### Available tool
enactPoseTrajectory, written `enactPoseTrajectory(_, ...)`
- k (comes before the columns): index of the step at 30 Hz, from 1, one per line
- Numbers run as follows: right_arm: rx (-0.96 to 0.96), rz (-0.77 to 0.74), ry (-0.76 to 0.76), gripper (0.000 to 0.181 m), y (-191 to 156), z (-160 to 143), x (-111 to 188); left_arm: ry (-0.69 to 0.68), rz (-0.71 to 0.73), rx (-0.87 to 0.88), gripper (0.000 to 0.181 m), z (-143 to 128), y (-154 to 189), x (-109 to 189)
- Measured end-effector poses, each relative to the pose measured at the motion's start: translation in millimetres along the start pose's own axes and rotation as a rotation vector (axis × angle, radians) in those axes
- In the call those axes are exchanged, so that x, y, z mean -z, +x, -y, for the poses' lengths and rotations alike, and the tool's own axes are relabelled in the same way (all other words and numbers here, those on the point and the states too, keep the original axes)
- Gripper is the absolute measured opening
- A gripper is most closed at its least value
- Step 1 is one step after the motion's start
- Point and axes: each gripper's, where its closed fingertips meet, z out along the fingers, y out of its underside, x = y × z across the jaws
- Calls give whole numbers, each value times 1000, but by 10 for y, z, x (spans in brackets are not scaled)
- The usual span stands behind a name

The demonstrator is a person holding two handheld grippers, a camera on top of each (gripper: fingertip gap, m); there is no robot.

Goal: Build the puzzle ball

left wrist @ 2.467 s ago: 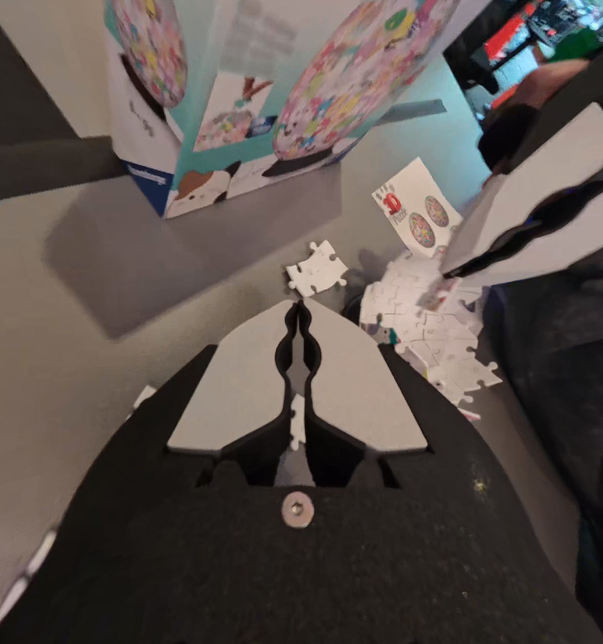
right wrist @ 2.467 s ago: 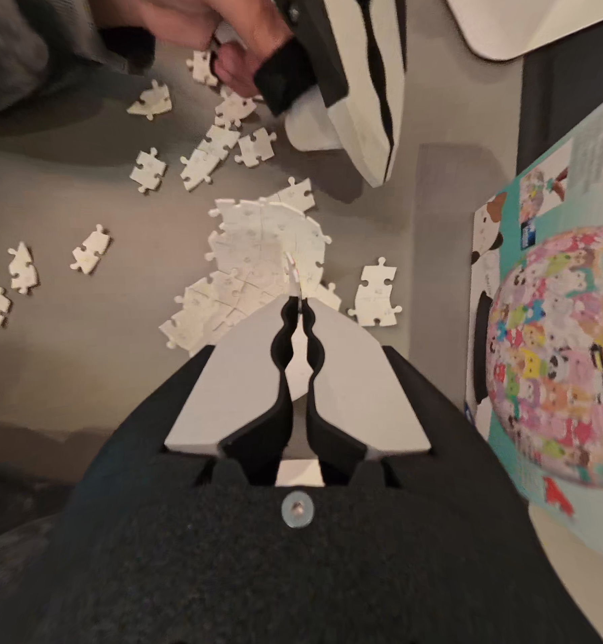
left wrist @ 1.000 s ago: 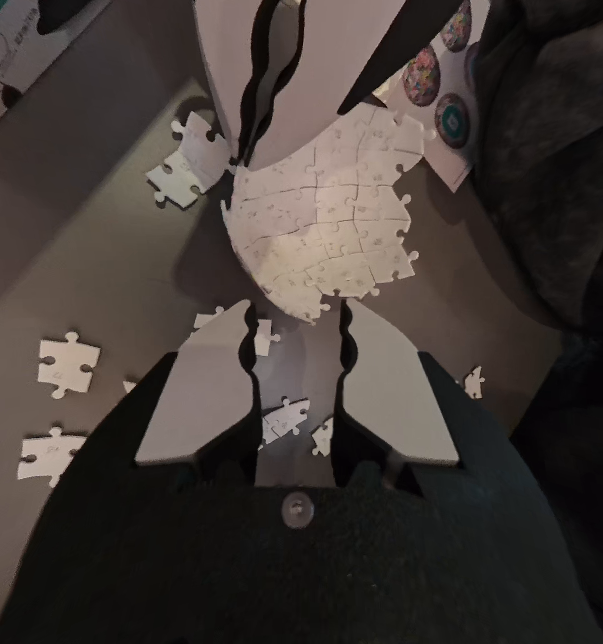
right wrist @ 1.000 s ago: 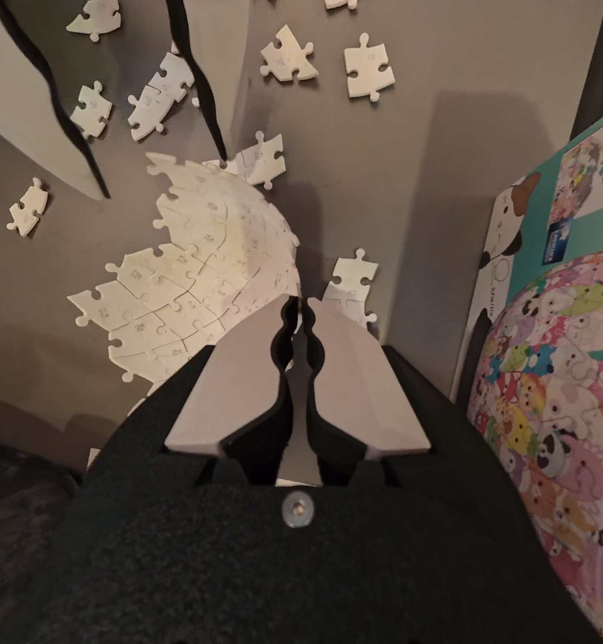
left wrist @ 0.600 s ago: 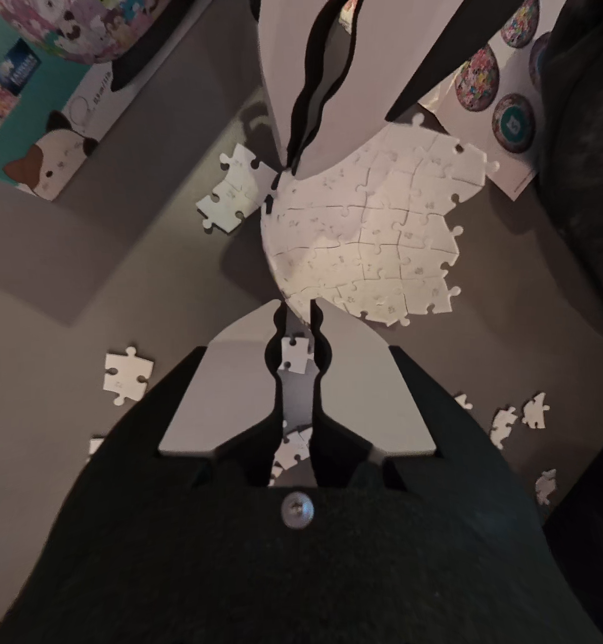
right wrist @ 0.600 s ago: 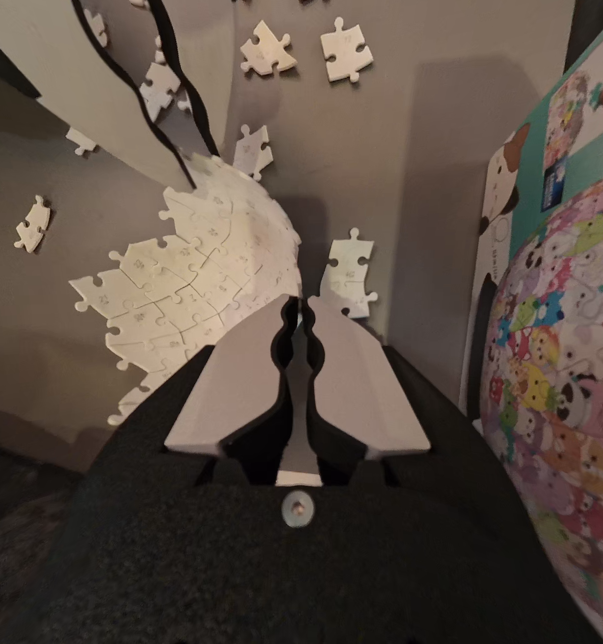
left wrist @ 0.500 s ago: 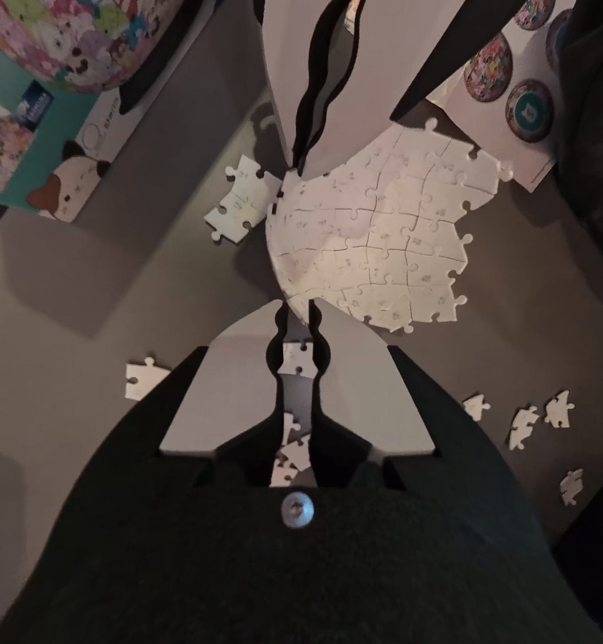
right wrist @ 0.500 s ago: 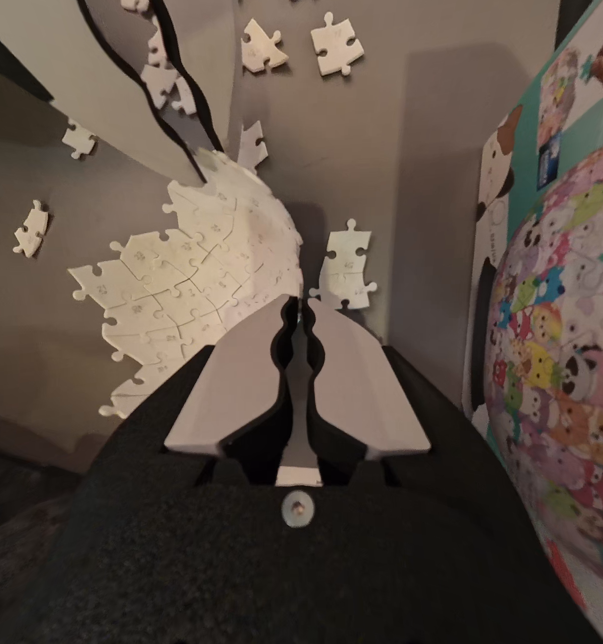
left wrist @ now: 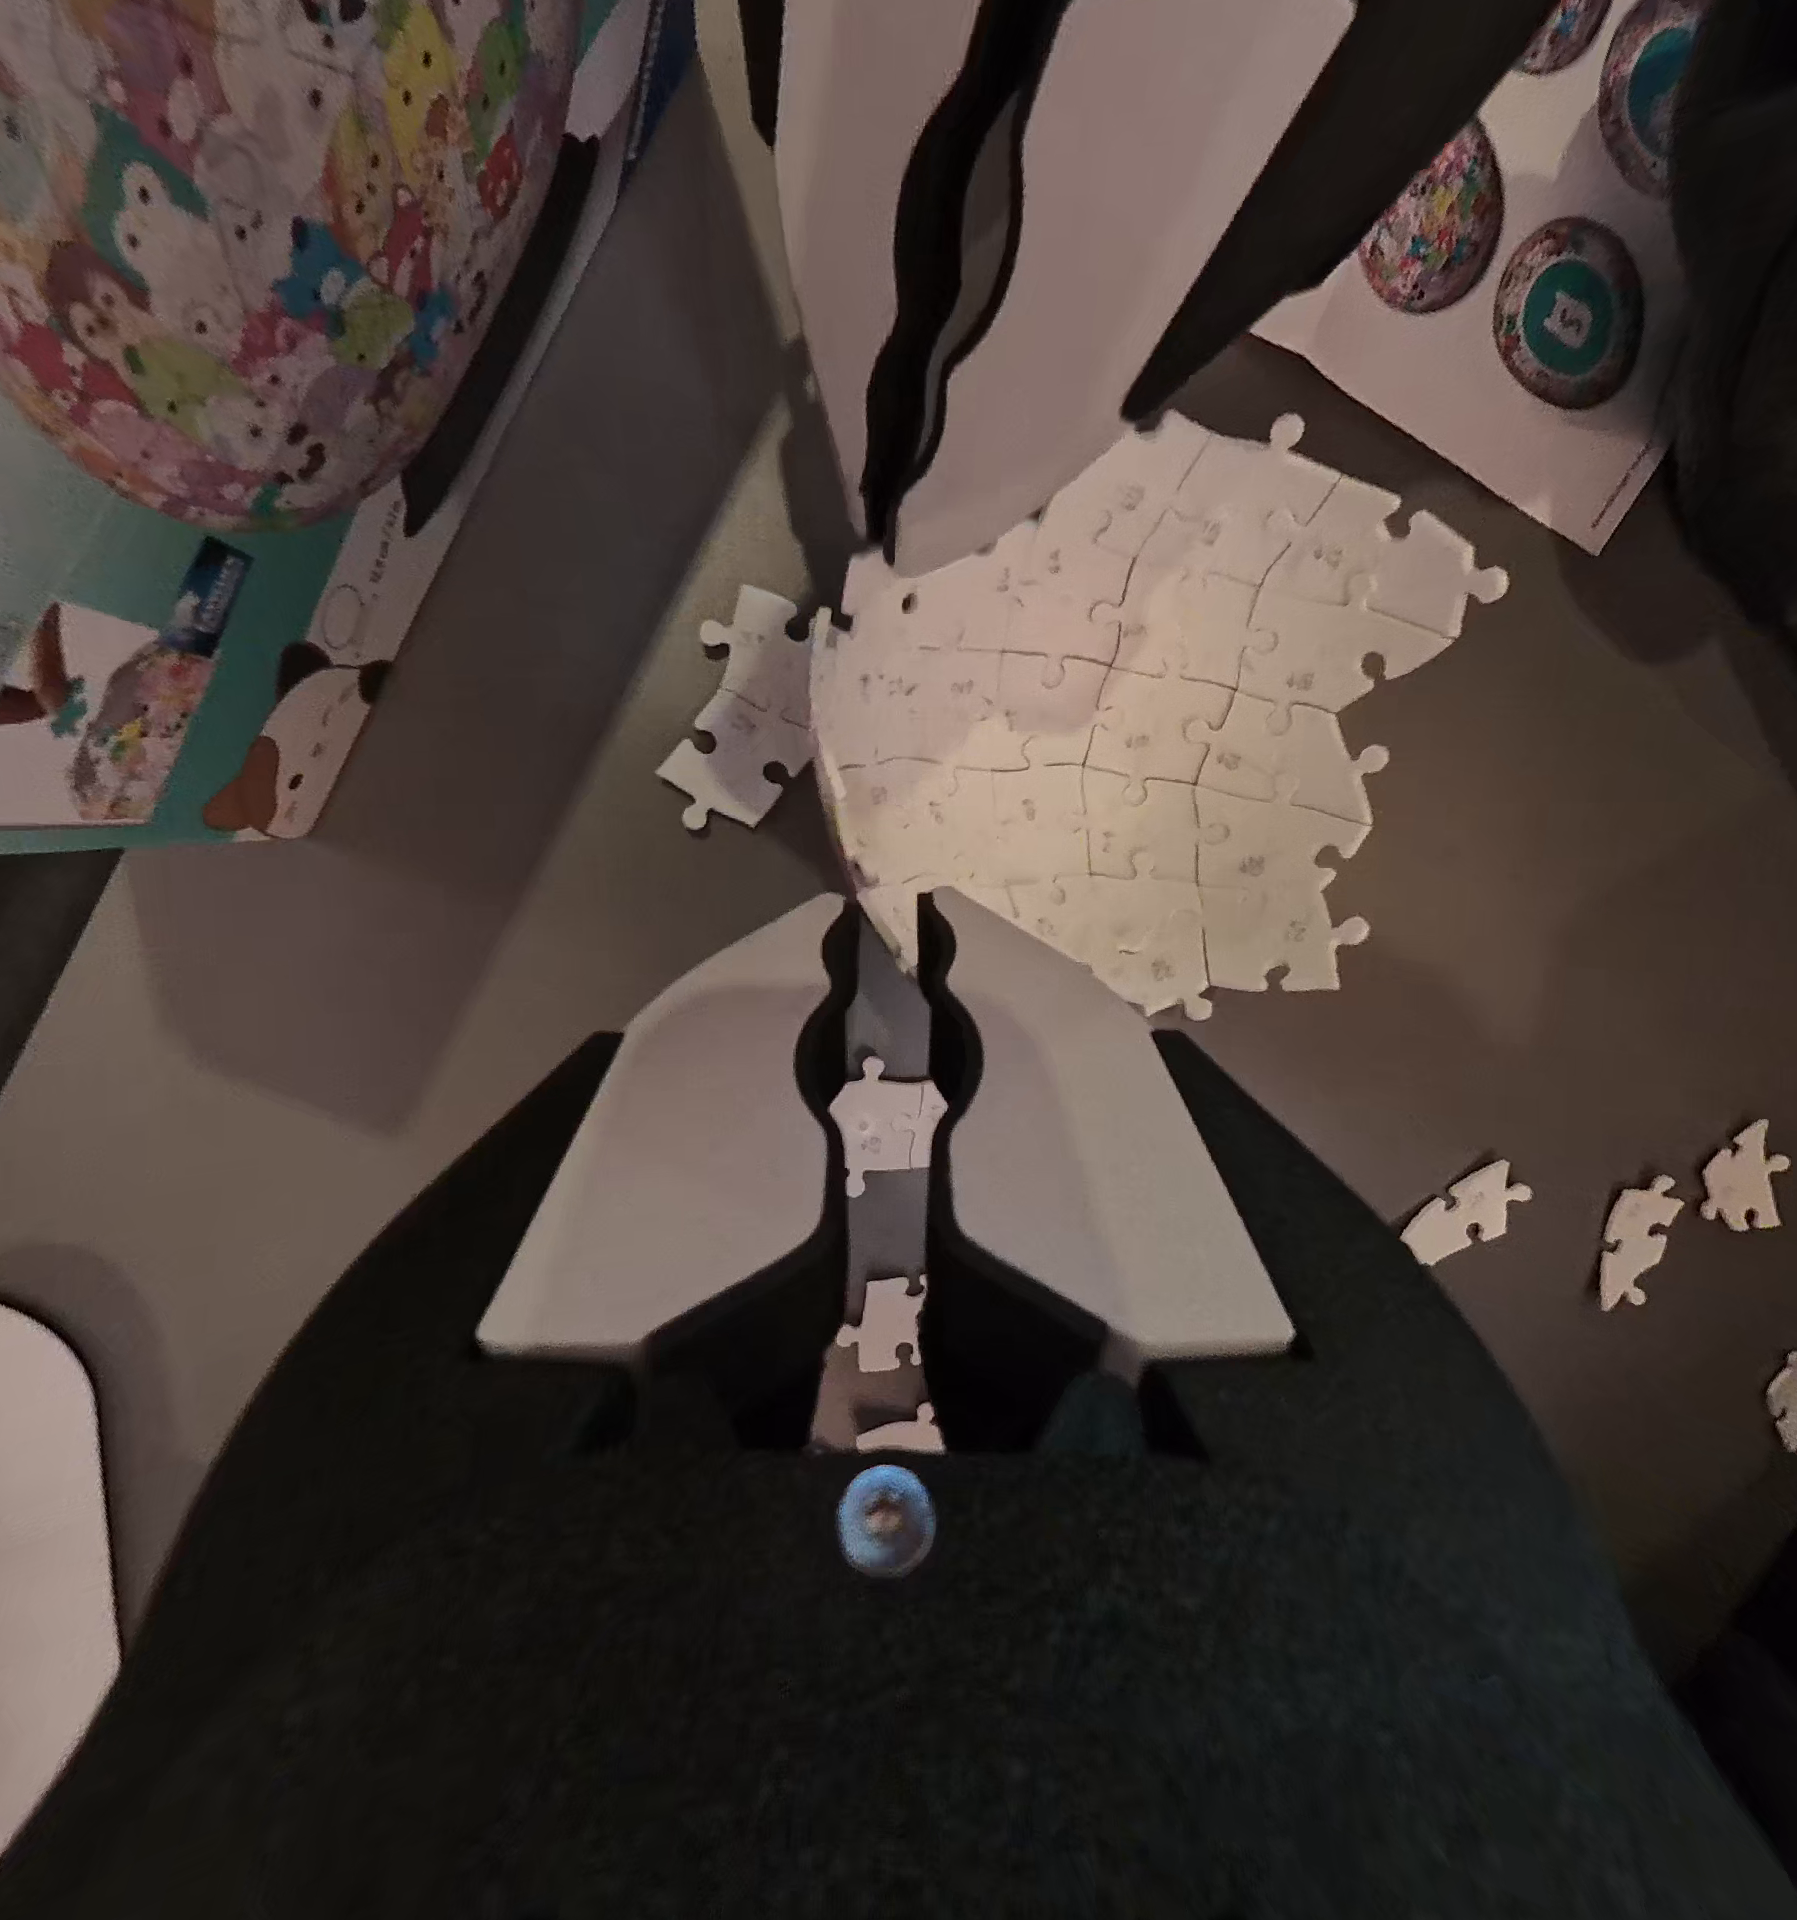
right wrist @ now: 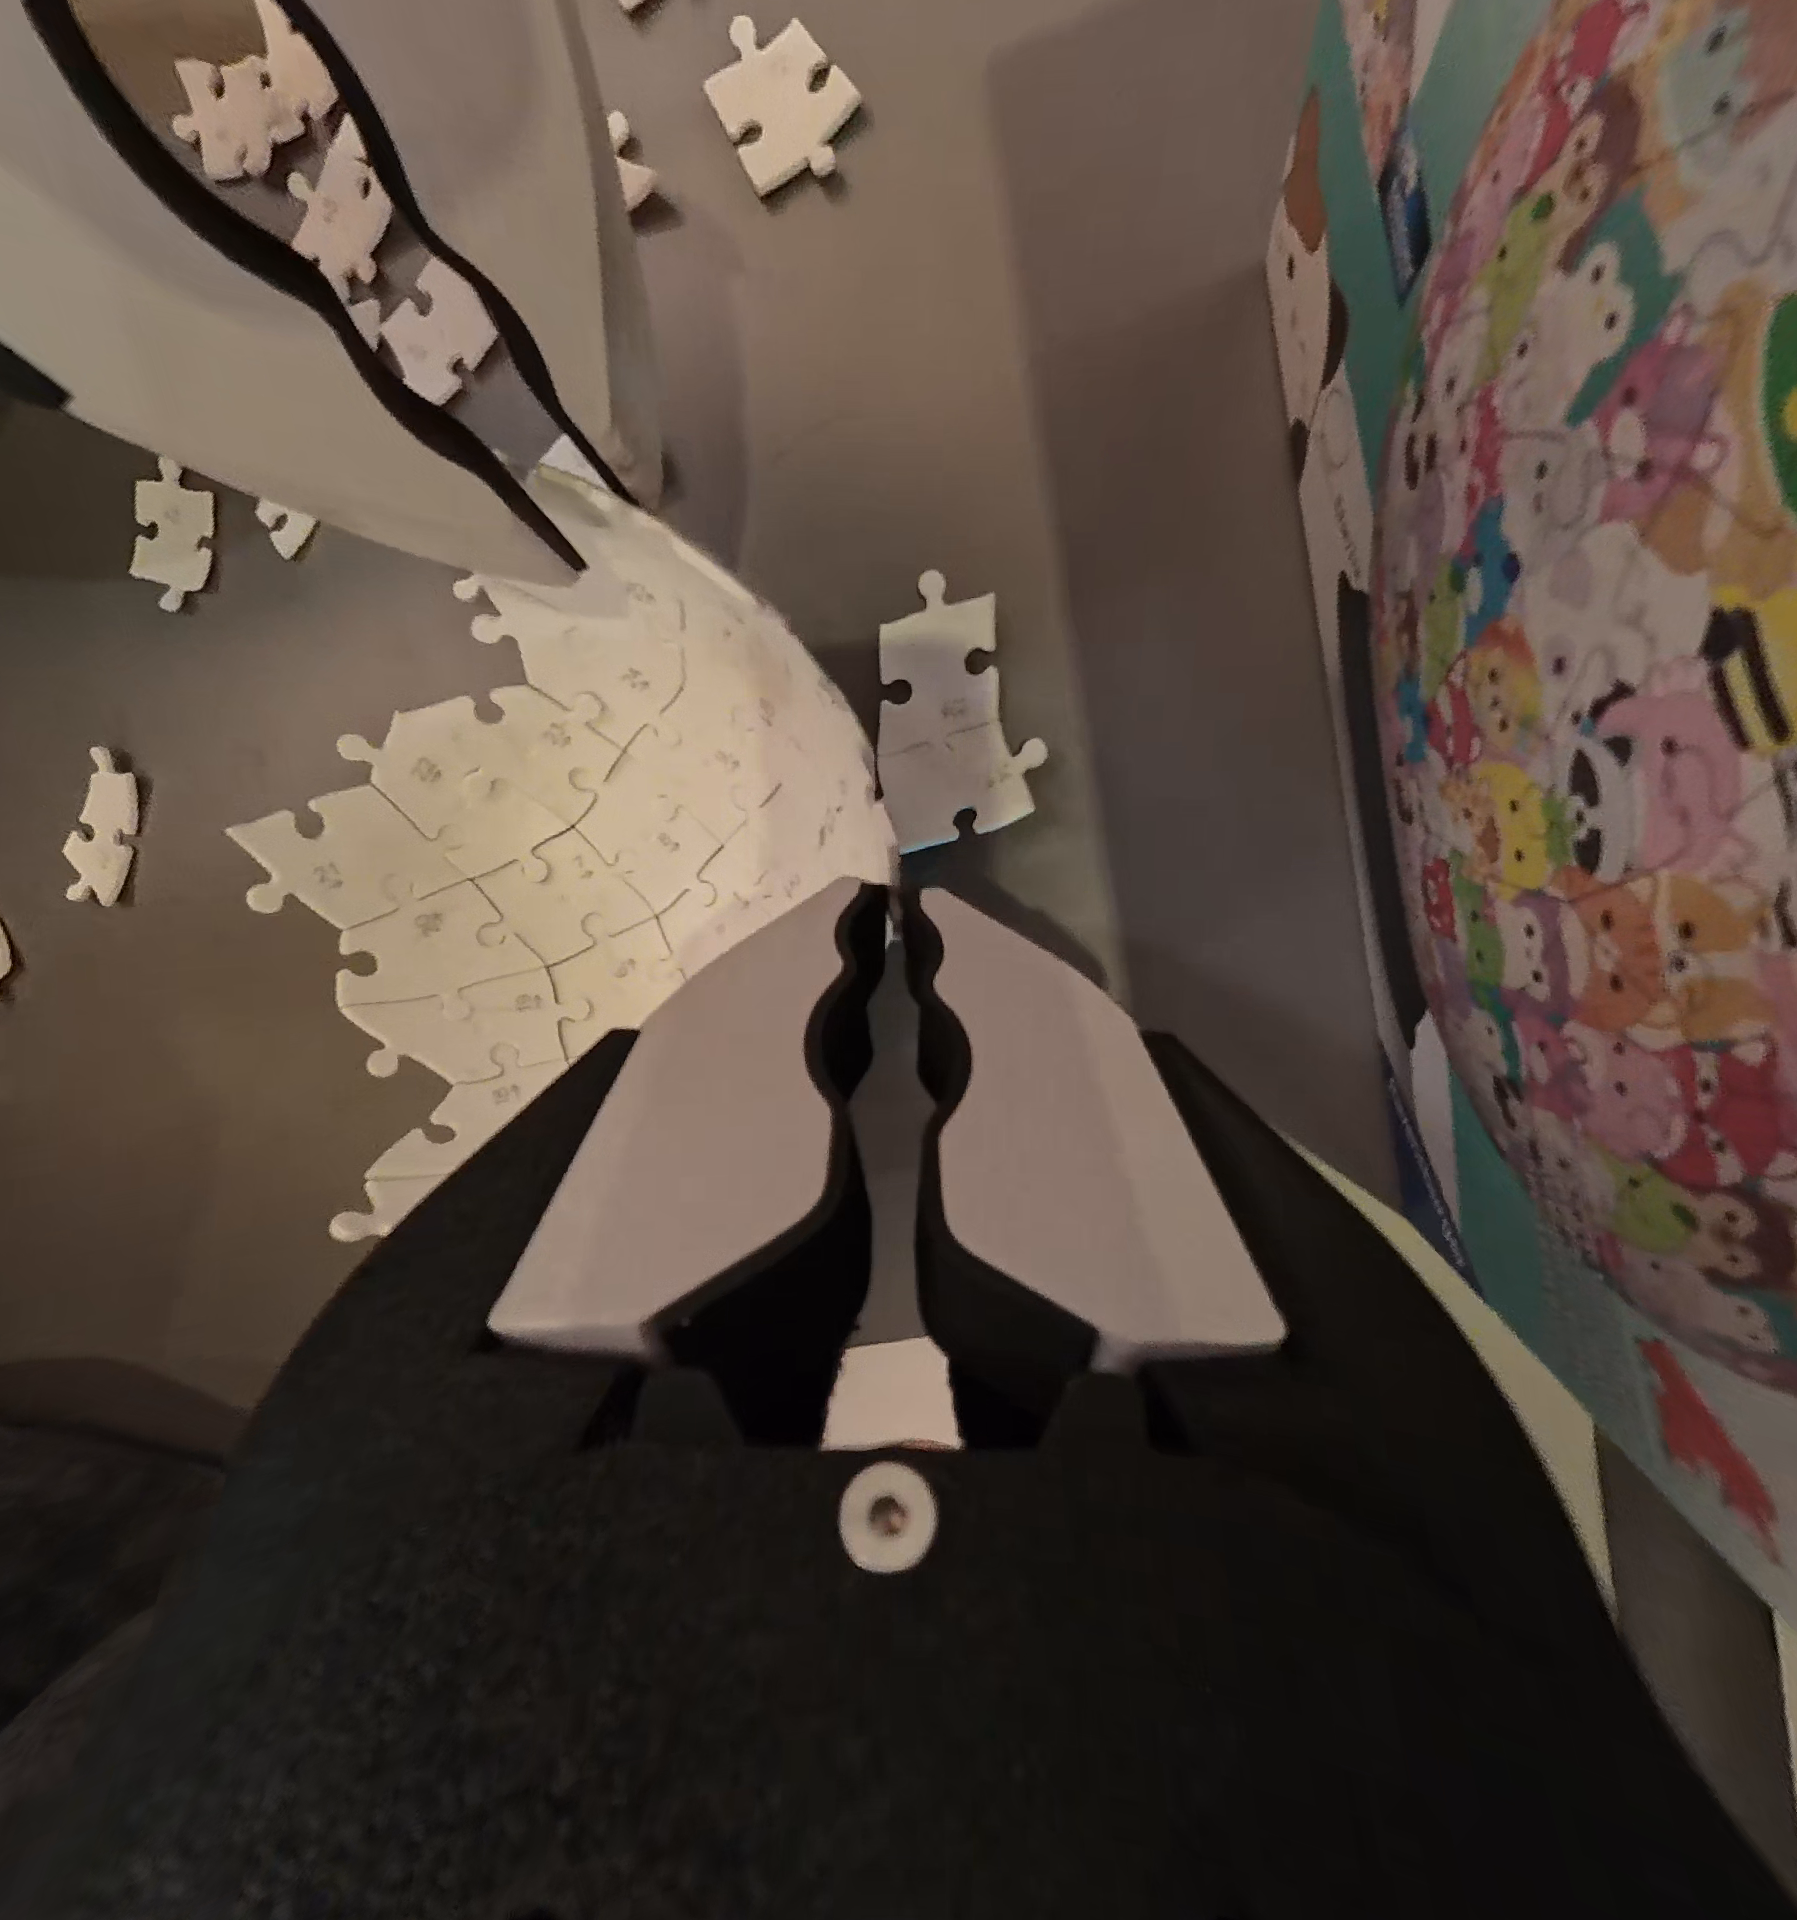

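A partly built puzzle ball, a curved white shell of joined pieces [left wrist: 1102, 727], shows inner side up in the left wrist view. My left gripper [left wrist: 886, 914] is shut on its near edge. My right gripper [left wrist: 878, 540] comes in from the top and is shut on the far edge. In the right wrist view the shell [right wrist: 582, 831] lies left of centre, my right gripper [right wrist: 892, 899] pinches its right edge, and my left gripper [right wrist: 572, 520] pinches its upper edge. Whether the shell touches the table is unclear.
Two joined loose pieces [left wrist: 738, 717] [right wrist: 951, 727] lie beside the shell. The teal puzzle box [left wrist: 146, 416] [right wrist: 1600, 727] stands close by. A printed leaflet [left wrist: 1496, 260] lies behind. Several loose pieces [left wrist: 1642, 1236] [right wrist: 99, 826] are scattered on the grey table [left wrist: 354, 987]. A white rounded object [left wrist: 0, 1558] sits near the edge. The grippers' ends are close to 7 centimeters from one another.
My left gripper opened, moved up to the shell and shut on its near edge. My right gripper has stayed shut on the shell. Both views have shifted toward the box.
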Motion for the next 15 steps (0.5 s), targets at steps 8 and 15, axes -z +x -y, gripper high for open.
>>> enactPoseTrajectory(8, 42, -71, 29, 2, -10, 42, 61, 11, -15, 23, 10, -11, -19, 0)
enactPoseTrajectory(15, 19, -75, 23, 2, -22, -2, 78, 12, -18, 29, 9, -12, -13, -4)
